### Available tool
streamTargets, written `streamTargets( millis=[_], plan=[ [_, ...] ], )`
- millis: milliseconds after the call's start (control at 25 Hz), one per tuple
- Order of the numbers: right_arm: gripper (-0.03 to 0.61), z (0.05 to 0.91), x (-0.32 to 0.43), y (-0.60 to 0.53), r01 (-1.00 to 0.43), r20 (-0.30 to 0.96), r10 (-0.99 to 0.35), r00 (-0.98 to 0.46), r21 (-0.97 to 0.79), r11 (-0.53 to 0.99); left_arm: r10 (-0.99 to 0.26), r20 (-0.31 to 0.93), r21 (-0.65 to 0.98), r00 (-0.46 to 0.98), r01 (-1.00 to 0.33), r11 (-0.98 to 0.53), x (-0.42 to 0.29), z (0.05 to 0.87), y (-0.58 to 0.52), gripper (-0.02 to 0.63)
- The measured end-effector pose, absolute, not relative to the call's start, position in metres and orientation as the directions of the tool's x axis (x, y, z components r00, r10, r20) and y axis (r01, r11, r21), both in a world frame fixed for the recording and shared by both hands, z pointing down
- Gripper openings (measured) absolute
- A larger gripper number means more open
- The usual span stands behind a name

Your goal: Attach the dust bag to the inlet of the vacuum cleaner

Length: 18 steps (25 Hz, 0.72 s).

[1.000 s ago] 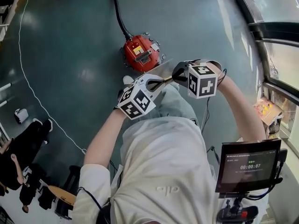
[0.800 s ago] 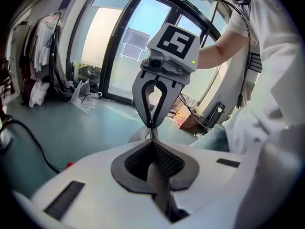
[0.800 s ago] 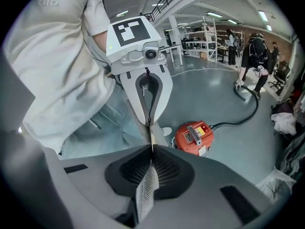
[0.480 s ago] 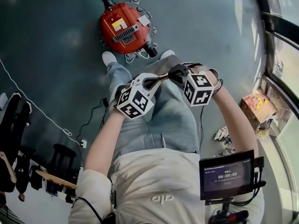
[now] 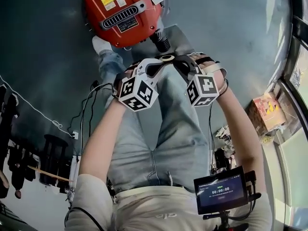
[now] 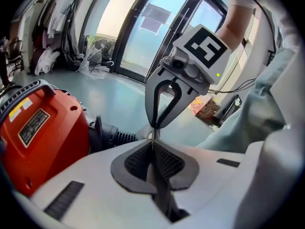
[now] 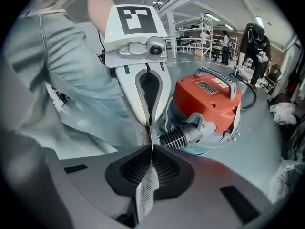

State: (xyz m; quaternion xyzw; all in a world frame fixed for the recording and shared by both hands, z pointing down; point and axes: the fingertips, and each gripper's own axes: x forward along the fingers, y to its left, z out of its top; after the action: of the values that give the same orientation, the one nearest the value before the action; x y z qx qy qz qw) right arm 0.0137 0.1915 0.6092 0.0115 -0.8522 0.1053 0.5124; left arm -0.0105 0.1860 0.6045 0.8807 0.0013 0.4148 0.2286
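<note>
The red vacuum cleaner (image 5: 122, 11) lies on the floor ahead of my feet, with its black ribbed inlet (image 5: 161, 42) pointing toward me. It also shows in the left gripper view (image 6: 38, 137) and the right gripper view (image 7: 209, 104). The grey dust bag (image 5: 180, 37) hangs as a thin flat sheet just above and in front of the inlet. My left gripper (image 5: 161, 61) and right gripper (image 5: 177, 60) face each other tip to tip, both shut on the bag's near edge. In both gripper views the bag is only a thin edge (image 7: 150, 130) between the opposite jaws.
A thin white cord (image 5: 29, 107) runs over the dark floor at the left. A cardboard box (image 5: 267, 112) and a glass wall stand at the right. My shoe (image 5: 101, 44) is beside the vacuum. Another person (image 7: 255, 46) stands far behind the vacuum.
The vacuum has come much closer and now fills the top of the head view. Both grippers stayed together on the bag and now hover right by the inlet.
</note>
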Motion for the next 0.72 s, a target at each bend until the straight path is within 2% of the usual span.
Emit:
streamTargets(
  millis=[240, 400, 720],
  plan=[
    [0.024, 0.620, 0.013, 0.153, -0.112, 0.885, 0.012, -0.466, -0.072, 0.991, 0.094, 0.742, 0.318, 0.664, -0.225, -0.921, -0.011, 0.614, 0.149, 0.011],
    [0.025, 0.633, 0.009, 0.150, -0.072, 0.897, 0.038, -0.440, -0.077, 0.994, 0.100, 0.736, 0.329, 0.670, -0.225, -0.917, -0.014, 0.626, 0.145, 0.011],
    [0.024, 0.638, 0.009, 0.154, -0.087, 0.901, 0.058, -0.429, -0.106, 0.991, 0.114, 0.733, 0.351, 0.671, -0.229, -0.908, -0.015, 0.631, 0.148, 0.011]
  ],
)
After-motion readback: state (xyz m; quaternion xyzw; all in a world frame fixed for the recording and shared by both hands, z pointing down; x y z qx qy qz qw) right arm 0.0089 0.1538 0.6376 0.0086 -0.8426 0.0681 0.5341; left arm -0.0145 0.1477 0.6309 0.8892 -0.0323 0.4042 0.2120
